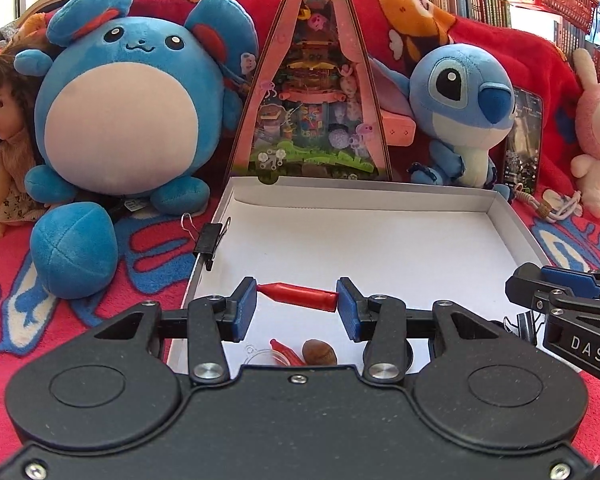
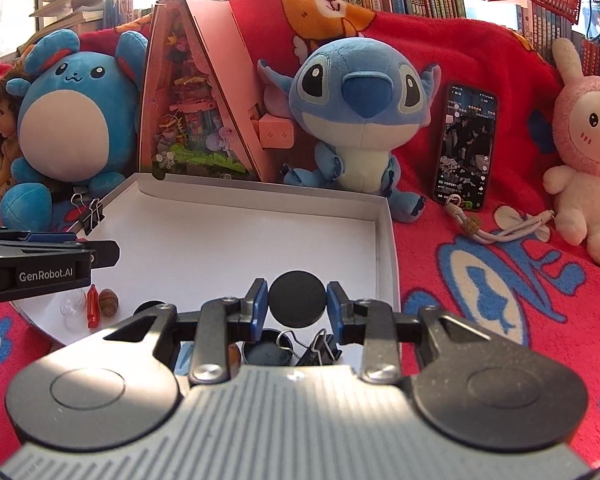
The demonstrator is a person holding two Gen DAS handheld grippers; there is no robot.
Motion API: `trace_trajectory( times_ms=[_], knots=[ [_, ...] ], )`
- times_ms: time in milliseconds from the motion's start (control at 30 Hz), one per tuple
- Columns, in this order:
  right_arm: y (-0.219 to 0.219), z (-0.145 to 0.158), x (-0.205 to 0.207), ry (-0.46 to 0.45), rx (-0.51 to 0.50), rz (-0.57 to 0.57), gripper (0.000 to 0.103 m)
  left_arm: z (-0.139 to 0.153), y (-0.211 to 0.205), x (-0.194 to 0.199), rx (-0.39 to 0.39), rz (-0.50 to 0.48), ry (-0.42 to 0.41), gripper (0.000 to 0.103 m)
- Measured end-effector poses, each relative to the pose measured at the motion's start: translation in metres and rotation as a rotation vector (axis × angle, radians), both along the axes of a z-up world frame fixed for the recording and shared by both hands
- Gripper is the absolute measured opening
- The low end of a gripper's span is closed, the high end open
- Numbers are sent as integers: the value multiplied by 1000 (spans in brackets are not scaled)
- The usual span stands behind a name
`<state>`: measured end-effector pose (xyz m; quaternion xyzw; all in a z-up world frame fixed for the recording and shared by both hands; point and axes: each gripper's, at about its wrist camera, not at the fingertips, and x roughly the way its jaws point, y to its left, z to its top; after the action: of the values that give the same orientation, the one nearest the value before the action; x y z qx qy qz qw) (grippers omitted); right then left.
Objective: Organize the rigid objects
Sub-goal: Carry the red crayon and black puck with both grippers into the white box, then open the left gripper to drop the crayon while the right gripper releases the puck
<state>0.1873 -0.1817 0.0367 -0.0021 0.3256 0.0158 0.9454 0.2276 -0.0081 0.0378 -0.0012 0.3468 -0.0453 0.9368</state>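
Grippers both carry something above the white box (image 1: 380, 248). Left gripper (image 1: 296, 302) is closed on a red plastic piece (image 1: 298, 297), held end to end btw the two blue pads, pointed tip at one pad and blunt end at the other. Right gripper (image 2: 297, 305) is closed on a black round disc (image 2: 297, 298), squeezed at its two side edges.

Inside the box, near the front, lie a second red piece (image 2: 93, 306), a brown nut (image 2: 109, 301) and a clear plastic cup (image 2: 73, 305), close together. A black clip (image 1: 209, 242) sits on the box's left wall, and another clip w/ wire handles (image 2: 314, 350) lies under the right gripper.

My judgement: the red piece is light, stiff and smooth. The end-to-end hold touches only small areas, so it can pivot or pop out; a hold across the middle seems safer. The disc looks stiff and light too, but its round edge can roll btw flat pads, so approx. centre on the pads is best.
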Motion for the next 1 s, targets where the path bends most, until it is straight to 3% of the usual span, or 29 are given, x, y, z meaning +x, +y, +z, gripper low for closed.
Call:
trace_trajectory(
  times_ms=[1000],
  knots=[
    [-8,-29,33,167,80,-23,38,-28,-9,14,34,-14,72,42]
  ],
)
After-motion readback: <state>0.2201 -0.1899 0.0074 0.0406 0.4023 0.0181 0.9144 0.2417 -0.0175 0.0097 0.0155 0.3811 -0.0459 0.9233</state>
